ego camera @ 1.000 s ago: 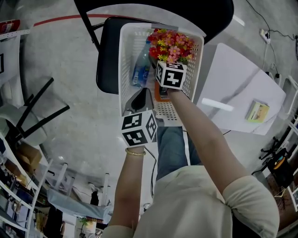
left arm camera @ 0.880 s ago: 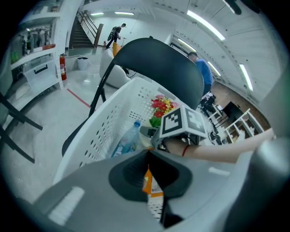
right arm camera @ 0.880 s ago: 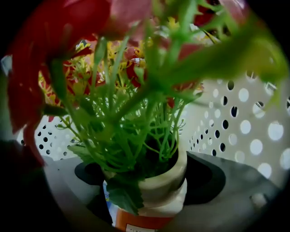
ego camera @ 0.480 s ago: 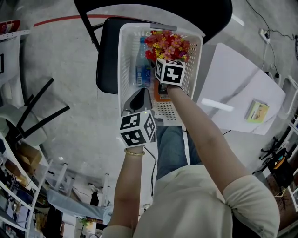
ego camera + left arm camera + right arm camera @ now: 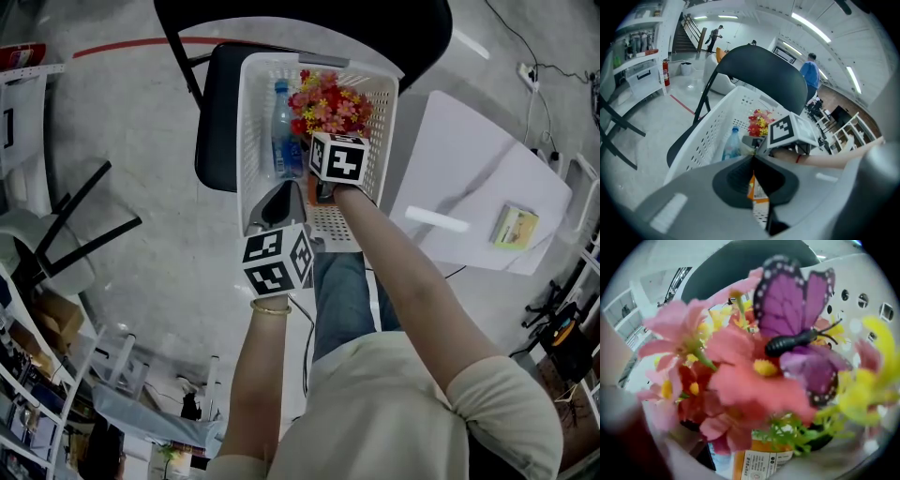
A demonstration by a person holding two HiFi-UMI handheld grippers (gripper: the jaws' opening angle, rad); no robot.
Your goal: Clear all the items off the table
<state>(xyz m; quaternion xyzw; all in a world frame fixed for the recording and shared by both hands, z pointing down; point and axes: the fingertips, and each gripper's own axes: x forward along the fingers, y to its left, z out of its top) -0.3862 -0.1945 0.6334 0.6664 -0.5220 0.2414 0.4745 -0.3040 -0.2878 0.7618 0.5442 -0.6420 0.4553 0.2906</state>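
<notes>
Over the white basket (image 5: 251, 112) on the black chair (image 5: 214, 122): both grippers are at work, and the table (image 5: 469, 150) sits well apart to the right.

- Right gripper (image 5: 745, 451): reaches into the basket. Its jaws flank the black pot at the base of the flowers (image 5: 328, 98), and I read them as clamped on it. The blooms and a purple butterfly (image 5: 797, 329) fill its view.
- Left gripper (image 5: 753, 159): pinched fully together at the near rim of the basket, with nothing visibly held. An orange packet (image 5: 757, 465) on the basket floor shows through the slit behind the tips.
- Also in the basket: a water bottle (image 5: 282, 131) lying along the left wall, just beside the flowers.
- On the table: a small yellow-green box (image 5: 517, 226) and a white strip (image 5: 436, 220). I can't tell what the strip is.

Handling, my judgement:
- The flowers look light and top-heavy, with soft petals and thin stems that crush or bend easily. Hold them low on the stiff pot, never on the blooms, and expect the bunch to tip over once released.
- The box looks like light, stiff card. Grip it across the short sides with moderate squeeze.
- The strip lies flat, so it probably needs an edge pick.

The task is partly done, with two items left to clear.
</notes>
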